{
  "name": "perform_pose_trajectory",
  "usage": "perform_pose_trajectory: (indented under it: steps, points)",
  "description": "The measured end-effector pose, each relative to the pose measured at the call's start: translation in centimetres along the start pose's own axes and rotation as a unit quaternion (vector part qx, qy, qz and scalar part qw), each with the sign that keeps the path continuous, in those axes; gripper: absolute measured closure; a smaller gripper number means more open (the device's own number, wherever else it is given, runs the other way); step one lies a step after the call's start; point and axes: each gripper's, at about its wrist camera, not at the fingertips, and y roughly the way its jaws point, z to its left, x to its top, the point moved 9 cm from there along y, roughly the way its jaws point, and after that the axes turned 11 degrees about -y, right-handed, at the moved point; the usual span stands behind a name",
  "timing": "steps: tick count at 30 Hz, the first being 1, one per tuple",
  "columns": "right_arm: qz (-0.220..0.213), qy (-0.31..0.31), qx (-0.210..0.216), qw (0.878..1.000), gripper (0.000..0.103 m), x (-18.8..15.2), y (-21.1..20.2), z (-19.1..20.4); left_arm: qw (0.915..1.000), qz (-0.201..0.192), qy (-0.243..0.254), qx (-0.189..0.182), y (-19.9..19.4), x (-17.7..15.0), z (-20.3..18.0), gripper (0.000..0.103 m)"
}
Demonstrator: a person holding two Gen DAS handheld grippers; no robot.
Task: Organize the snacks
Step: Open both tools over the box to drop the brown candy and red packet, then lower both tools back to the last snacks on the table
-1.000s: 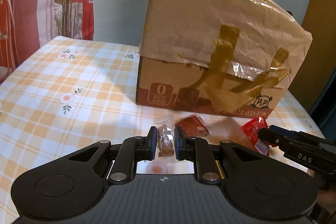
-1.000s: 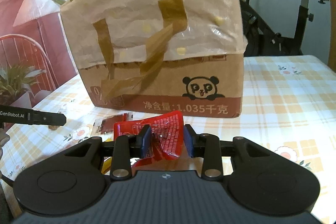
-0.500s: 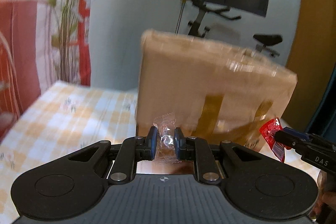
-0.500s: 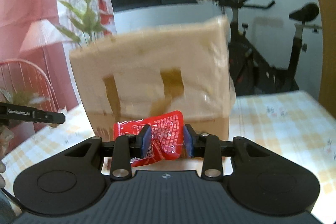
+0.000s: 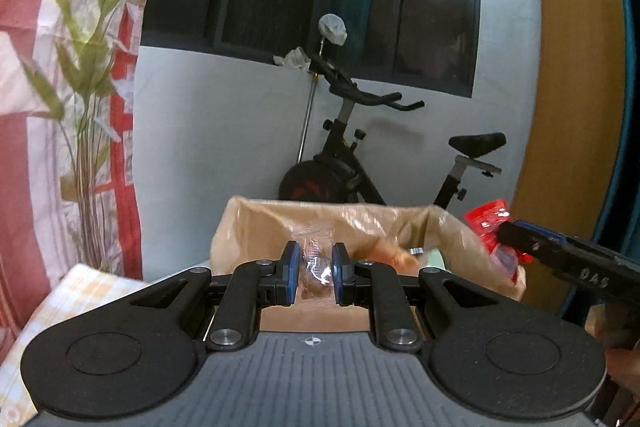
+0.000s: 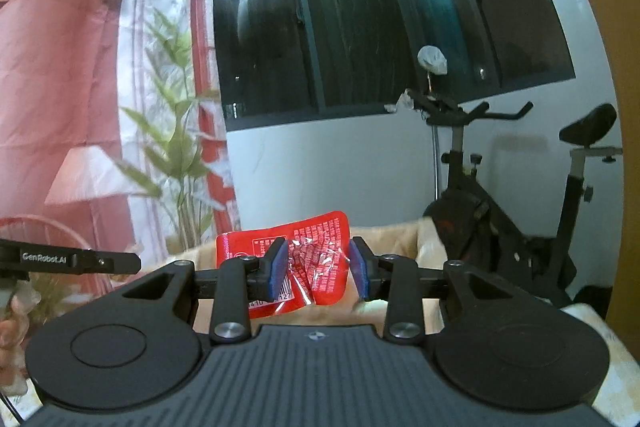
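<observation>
1. A clear candy (image 5: 314, 259) is pinched between the left gripper (image 5: 314, 269) pads, held above the open box (image 5: 256, 223).
2. A red packet (image 6: 310, 263) is clamped in the right gripper (image 6: 318, 267), over the box's rim at 3 o'clock from the candy.
3. An exercise bike (image 5: 340, 163) stands behind the box at 12 o'clock.
4. A plant (image 5: 86, 131) and curtain (image 5: 24, 27) are at 9 o'clock.

Small clear-wrapped snack (image 5: 313, 259) — transparent film, brown contents. Flat red foil sachet (image 6: 316, 267) — white print, barcode. Open brown cardboard box (image 5: 320, 223) with tan liner. Yellow-and-white checked tablecloth (image 5: 68, 291). Gripper pads (image 5: 291, 273) blue.
</observation>
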Motion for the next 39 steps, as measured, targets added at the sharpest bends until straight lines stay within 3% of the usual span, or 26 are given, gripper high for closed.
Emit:
perform_pose_trajectory:
  steps: [4,10,12,14,15,16,18,32,39]
  points:
    - [0.015,-0.028,-0.003,0.999,0.067,0.9,3.4,-0.3,0.9998,0.018,-0.008,0.004,3.3,0.8,-0.3,0.085]
    - [0.07,-0.034,-0.013,0.997,0.067,-0.8,7.7,-0.4,0.9985,0.055,0.0,0.009,7.0,0.2,0.0,0.084]
    - [0.092,-0.027,-0.019,0.995,0.066,-1.5,8.3,-0.5,0.9977,0.067,0.002,0.009,7.6,-0.2,0.2,0.076]
    - [0.111,-0.03,-0.02,0.993,0.064,-2.2,8.6,-0.3,0.9977,0.066,0.004,0.017,7.5,-0.4,0.7,0.047]
    - [0.116,-0.032,-0.021,0.993,0.06,-2.4,8.5,-0.3,0.9979,0.061,0.004,0.021,7.3,-0.4,0.9,0.045]
    - [0.121,-0.035,-0.021,0.992,0.051,-2.5,8.5,-0.2,0.998,0.059,0.003,0.024,7.0,-0.5,1.1,0.045]
    - [0.122,-0.035,-0.024,0.992,0.044,-2.5,8.0,-0.2,0.9974,0.066,0.001,0.03,6.7,-0.6,1.3,0.045]
    - [0.103,0.01,-0.02,0.994,0.044,-2.0,3.3,1.1,0.9962,0.073,0.016,0.046,1.5,-1.3,1.8,0.043]
    - [0.103,0.025,-0.019,0.994,0.044,-2.8,0.8,2.6,0.9953,0.085,0.007,0.046,-1.1,-3.2,2.6,0.041]
